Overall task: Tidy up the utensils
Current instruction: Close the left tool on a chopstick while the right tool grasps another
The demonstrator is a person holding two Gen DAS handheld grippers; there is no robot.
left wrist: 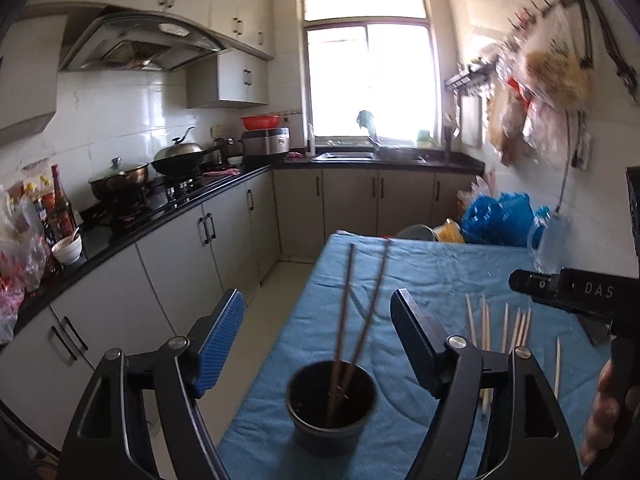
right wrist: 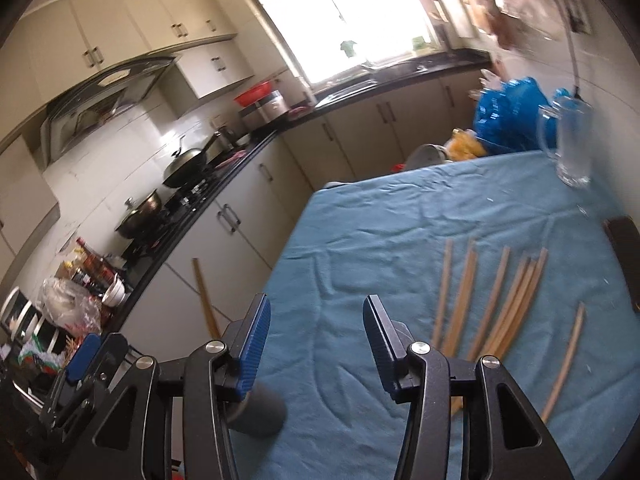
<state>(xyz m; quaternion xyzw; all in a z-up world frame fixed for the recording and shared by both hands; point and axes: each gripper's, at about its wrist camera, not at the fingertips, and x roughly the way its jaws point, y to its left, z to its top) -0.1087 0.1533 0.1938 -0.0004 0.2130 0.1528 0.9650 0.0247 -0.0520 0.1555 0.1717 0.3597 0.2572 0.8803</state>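
Observation:
A dark round cup stands near the front of the blue-clothed table and holds two dark chopsticks that lean away. My left gripper is open, its jaws to either side of the cup and just above it. Several light wooden chopsticks lie loose on the cloth to the right; they also show in the right wrist view. My right gripper is open and empty above the cloth, left of those chopsticks. The cup sits under its left finger. One wooden chopstick stands up past the table's left edge.
A clear glass mug stands at the table's far right. A dark object lies at the right edge. Blue plastic bags sit behind the table. A black counter with stove, pots and bottles runs along the left.

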